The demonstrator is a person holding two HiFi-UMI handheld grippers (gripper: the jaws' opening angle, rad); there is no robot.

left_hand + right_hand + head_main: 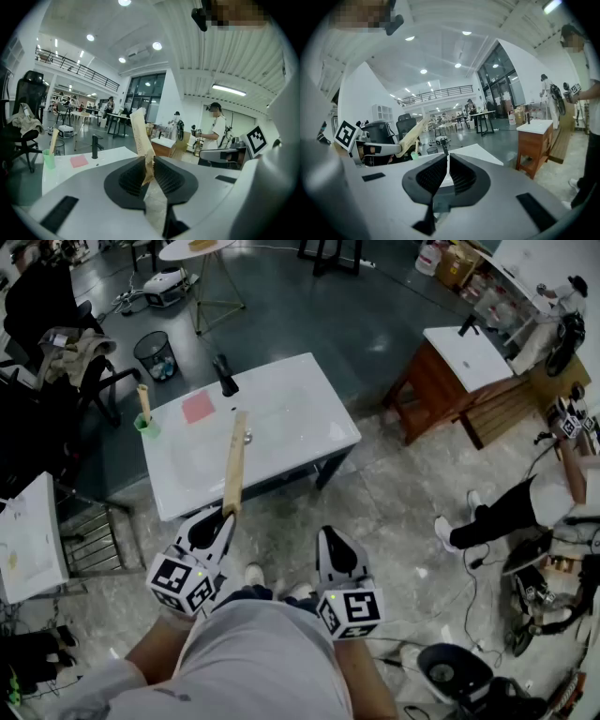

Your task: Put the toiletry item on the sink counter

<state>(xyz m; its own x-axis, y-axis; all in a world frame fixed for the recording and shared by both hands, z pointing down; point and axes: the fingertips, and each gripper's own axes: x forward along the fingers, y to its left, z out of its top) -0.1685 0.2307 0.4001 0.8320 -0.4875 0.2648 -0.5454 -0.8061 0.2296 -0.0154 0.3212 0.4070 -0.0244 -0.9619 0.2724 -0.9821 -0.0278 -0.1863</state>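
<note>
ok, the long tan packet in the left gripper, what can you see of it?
The long tan packet is a slim, flat sleeve that looks like kraft paper, with faint small print; contents hidden. The left gripper is shut on its near end, where the paper is creased. It sticks out along the jaws, leaning slightly left in the left gripper view. In the head view its far end overlaps the white sink counter; whether it touches cannot be told.

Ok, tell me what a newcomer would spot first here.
The long, flat tan toiletry item is clamped in the left gripper and points toward the white sink counter. Near that counter's left edge are a green cup holding a stick and a pink square. The right gripper is shut and empty.
</note>
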